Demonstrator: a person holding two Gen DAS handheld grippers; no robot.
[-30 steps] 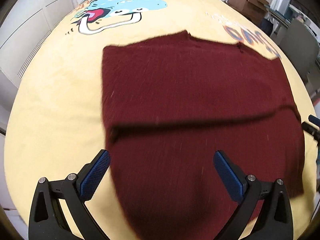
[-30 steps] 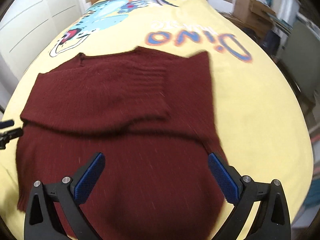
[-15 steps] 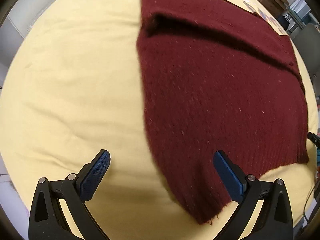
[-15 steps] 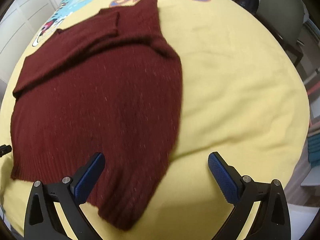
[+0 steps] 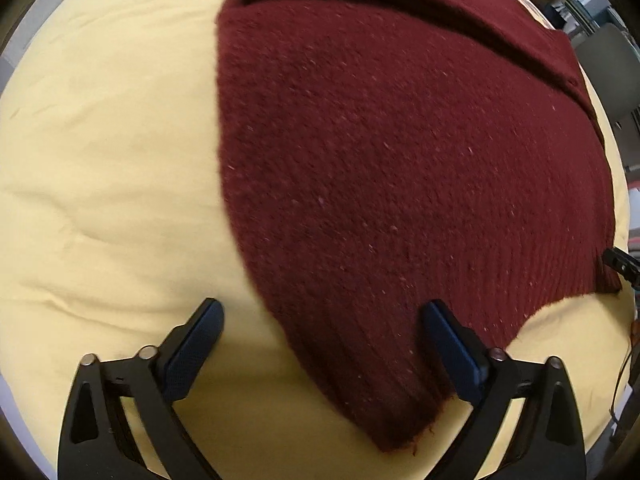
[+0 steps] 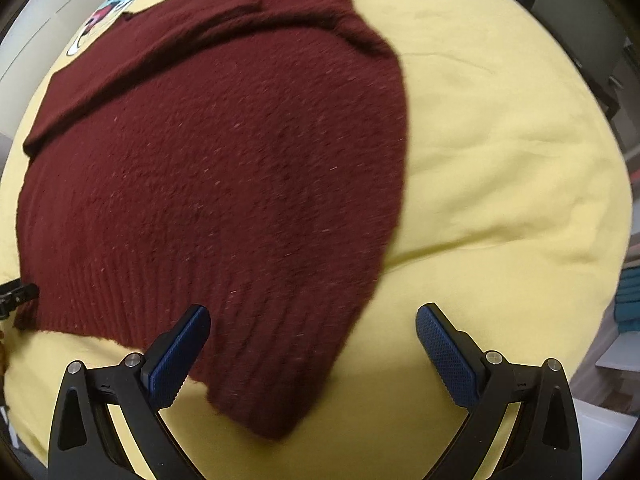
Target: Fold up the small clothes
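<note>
A dark red knitted sweater point(image 5: 400, 152) lies flat on a yellow bed cover point(image 5: 104, 168), its sleeves folded across the upper body. My left gripper point(image 5: 320, 344) is open and empty, straddling the sweater's bottom left hem corner point(image 5: 392, 432). In the right wrist view the same sweater point(image 6: 224, 168) fills the left side. My right gripper point(image 6: 312, 344) is open and empty, straddling the bottom right hem corner point(image 6: 272, 420). Each gripper's tip shows at the edge of the other's view.
The yellow cover point(image 6: 500, 152) carries a cartoon print point(image 6: 108, 12) near the head of the bed. A chair point(image 5: 616, 68) and cardboard boxes stand to the right of the bed. The bed's near edge lies just below both grippers.
Both grippers have pulled back from over the sweater's middle and dropped low toward its bottom hem corners. Both stayed open. The sweater has not moved.
</note>
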